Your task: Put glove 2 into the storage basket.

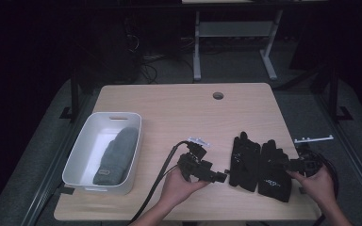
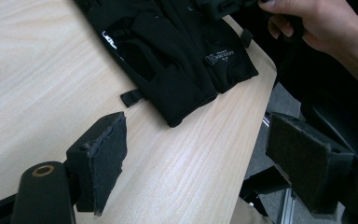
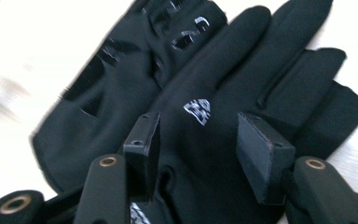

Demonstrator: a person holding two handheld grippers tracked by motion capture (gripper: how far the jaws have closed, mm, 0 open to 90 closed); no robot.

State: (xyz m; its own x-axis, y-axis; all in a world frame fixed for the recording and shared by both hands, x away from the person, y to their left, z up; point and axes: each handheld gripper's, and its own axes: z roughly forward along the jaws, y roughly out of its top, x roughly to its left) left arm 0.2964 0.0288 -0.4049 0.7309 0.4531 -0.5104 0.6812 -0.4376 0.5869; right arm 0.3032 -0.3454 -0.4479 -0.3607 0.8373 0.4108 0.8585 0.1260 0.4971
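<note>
At the left of the high view a white bin (image 1: 78, 162) holds a grey mitten (image 1: 118, 157). Right of it, low centre, the left gripper (image 1: 219, 176) lies in a hand, its jaws spread wide over bare table (image 1: 179, 108) with nothing between them. Just right of it two black gloves (image 1: 259, 165) lie side by side, touching. At lower right the right gripper (image 3: 200, 140) has its jaws apart over the right-hand glove's back, the pads not pressing it.
</note>
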